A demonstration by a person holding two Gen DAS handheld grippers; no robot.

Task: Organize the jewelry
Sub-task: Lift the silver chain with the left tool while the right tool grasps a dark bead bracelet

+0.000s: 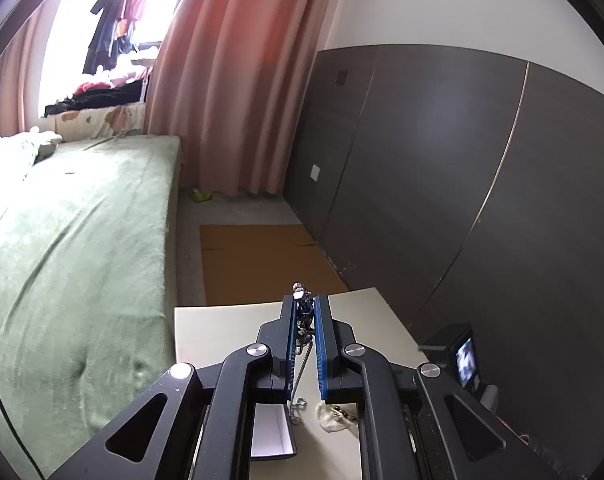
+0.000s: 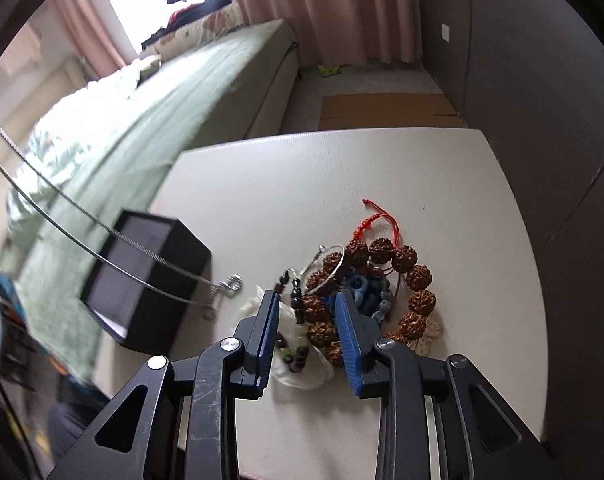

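My left gripper (image 1: 305, 305) is shut on a silver chain necklace (image 1: 304, 322), held above the white table (image 1: 230, 332). The chain's loose end hangs down between the fingers toward the table. In the right wrist view the same chain (image 2: 150, 264) stretches in from the upper left, and its clasp (image 2: 230, 282) rests on the table. My right gripper (image 2: 306, 296) hovers open over a jewelry pile. The pile holds a brown bead bracelet (image 2: 415, 280), a red cord (image 2: 371, 222), a blue piece (image 2: 361, 290) and dark beads on a clear bag (image 2: 302, 372). Brown beads show between the pads, untouched.
An open black box (image 2: 154, 276) with a pale inside stands on the table left of the pile; it also shows below my left gripper as the box (image 1: 272, 432). A green bed (image 1: 74, 240) lies to the left, a dark wall panel (image 1: 461, 184) to the right.
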